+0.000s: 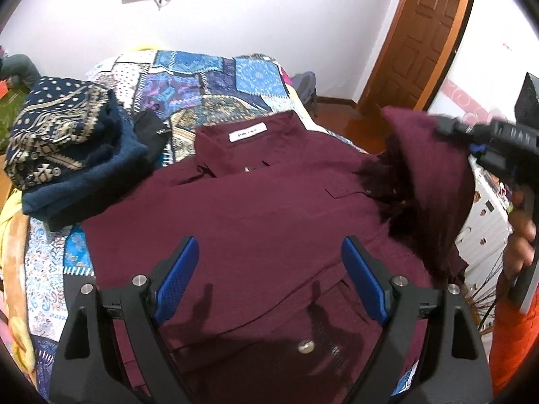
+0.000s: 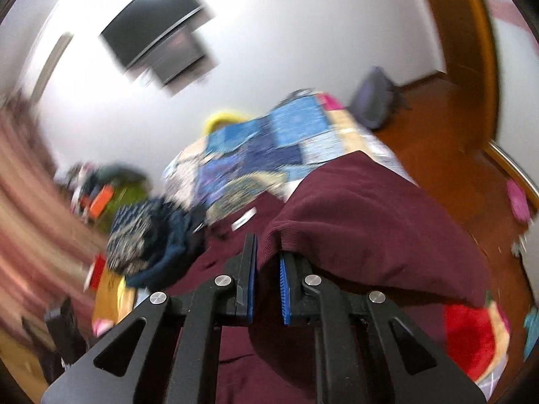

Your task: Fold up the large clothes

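Note:
A large maroon shirt (image 1: 262, 202) lies spread on the bed, collar and white label (image 1: 248, 131) at the far side. My left gripper (image 1: 269, 269) hovers open over its lower front, blue pads wide apart, nothing between them. My right gripper (image 2: 267, 266) is shut on the maroon sleeve (image 2: 363, 222), whose ribbed cuff edge sits between the blue pads. In the left wrist view that sleeve (image 1: 434, 175) is lifted off the bed at the right, hanging from the right gripper (image 1: 438, 126), which a hand (image 1: 518, 245) holds. The right wrist view is blurred.
A pile of folded dark blue patterned clothes (image 1: 67, 148) sits at the left of the bed on a blue patchwork cover (image 1: 215, 84). Beyond are a white wall, a wall screen (image 2: 158, 50), a wooden door (image 1: 427, 33) and wooden floor (image 2: 438, 128).

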A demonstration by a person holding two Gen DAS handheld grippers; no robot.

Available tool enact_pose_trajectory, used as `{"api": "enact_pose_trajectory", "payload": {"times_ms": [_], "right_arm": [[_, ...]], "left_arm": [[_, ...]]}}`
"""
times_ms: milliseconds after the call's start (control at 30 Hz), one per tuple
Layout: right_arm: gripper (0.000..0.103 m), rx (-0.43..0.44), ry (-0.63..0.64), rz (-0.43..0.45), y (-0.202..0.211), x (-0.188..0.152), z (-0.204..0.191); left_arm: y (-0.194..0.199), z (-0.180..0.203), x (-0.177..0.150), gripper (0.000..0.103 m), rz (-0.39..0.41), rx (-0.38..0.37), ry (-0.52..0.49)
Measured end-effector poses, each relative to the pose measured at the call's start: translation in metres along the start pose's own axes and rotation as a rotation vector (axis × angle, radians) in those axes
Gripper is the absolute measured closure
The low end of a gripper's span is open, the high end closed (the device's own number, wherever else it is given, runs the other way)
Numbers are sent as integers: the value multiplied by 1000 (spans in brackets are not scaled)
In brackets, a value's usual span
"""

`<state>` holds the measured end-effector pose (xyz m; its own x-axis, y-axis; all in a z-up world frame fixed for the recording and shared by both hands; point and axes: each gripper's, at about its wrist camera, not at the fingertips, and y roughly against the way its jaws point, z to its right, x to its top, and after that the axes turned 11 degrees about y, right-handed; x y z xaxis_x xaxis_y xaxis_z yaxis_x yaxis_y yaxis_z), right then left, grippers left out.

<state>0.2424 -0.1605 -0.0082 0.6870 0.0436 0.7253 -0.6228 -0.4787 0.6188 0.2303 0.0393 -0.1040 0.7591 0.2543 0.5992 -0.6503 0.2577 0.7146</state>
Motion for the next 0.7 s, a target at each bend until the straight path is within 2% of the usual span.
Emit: {"api": "enact_pose_trajectory", "payload": {"times_ms": [133, 267, 400, 500, 600, 700], "right_arm": [[92, 7, 113, -155, -50, -26, -36], [91, 0, 162, -303, -94, -58, -49], [86, -29, 193, -291, -90, -66, -50], [73, 15, 179, -297, -83, -64, -49], [67, 34, 167, -293, -69, -62, -45], [65, 17, 162, -271, -57, -60, -40]], "left_arm": [[12, -14, 1, 17, 28, 6, 34], [17, -25, 0, 17, 37, 20, 58], [18, -27, -1, 16, 37, 33, 64], [17, -21, 0, 16, 37, 36, 51], [16, -7, 0, 16, 39, 37, 7], [15, 12, 1, 16, 44, 37, -52]]}}
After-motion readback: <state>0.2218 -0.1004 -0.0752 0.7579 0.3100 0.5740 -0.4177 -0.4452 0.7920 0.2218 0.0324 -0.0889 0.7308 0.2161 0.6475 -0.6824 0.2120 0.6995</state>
